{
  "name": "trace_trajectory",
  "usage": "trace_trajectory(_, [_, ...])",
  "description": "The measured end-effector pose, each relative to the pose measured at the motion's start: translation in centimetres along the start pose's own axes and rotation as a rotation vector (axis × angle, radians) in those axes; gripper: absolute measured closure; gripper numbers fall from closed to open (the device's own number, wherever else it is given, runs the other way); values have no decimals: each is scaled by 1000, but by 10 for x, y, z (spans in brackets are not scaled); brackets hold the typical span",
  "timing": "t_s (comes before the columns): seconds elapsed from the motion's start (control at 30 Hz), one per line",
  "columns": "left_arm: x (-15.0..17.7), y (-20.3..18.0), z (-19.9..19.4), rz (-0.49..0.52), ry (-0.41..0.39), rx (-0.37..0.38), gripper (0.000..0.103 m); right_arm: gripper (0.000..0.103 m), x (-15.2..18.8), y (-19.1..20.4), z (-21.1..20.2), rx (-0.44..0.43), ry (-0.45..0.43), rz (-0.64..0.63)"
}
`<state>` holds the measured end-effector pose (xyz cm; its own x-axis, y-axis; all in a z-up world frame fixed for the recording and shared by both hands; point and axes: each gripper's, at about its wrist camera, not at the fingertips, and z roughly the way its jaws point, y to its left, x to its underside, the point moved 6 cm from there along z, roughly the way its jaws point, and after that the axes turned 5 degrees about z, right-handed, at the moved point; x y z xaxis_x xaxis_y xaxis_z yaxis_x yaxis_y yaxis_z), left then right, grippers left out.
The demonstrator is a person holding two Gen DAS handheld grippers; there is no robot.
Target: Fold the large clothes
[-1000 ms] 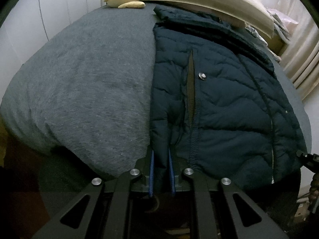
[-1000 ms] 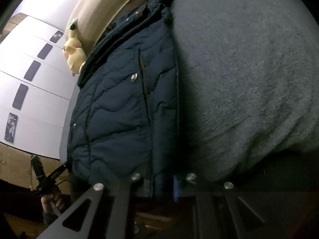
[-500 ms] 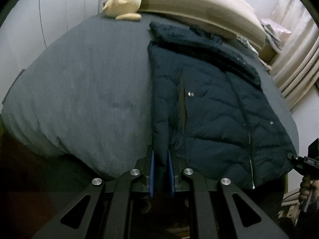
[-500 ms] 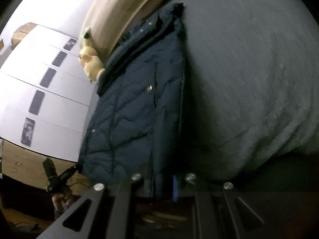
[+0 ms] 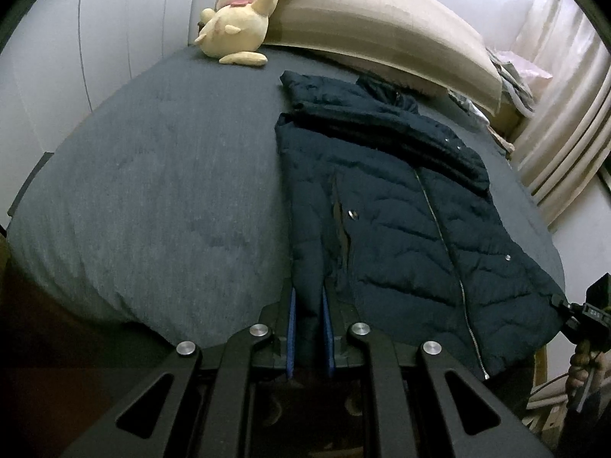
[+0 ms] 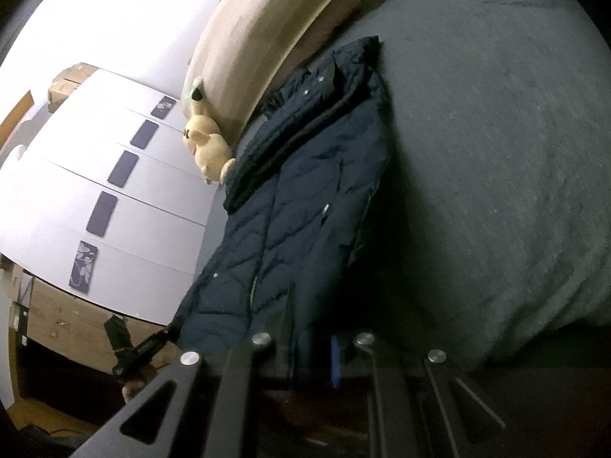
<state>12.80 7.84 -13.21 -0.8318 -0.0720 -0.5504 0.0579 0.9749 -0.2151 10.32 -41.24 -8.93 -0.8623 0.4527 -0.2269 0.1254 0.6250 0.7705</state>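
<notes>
jacket: navy puffer, long axis runs foot edge to headboard, collar toward headboard
left tool: clamped on hem
right tool: dim, seemingly clamped on hem
bed: grey

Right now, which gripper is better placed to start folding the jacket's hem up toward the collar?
Neither alone. The left gripper and right gripper are each shut on a hem corner of the jacket, so both should lift together.

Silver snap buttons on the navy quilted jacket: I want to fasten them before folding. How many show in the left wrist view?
4 at least: one beside the pocket slit, one right of the zipper near the hem, two tiny ones on the collar band. Folds may hide others.
</notes>
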Motion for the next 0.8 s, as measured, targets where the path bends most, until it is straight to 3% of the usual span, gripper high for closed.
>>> trace_trajectory(0.43, [-9,-8,-7,-2,-29,3,90,90,-5,14,2,-44,-32,-3])
trace_trajectory(0.8, [-52,-16,-15,-36,-107,42,90,90,-37,42,-5,-134,-105,-21])
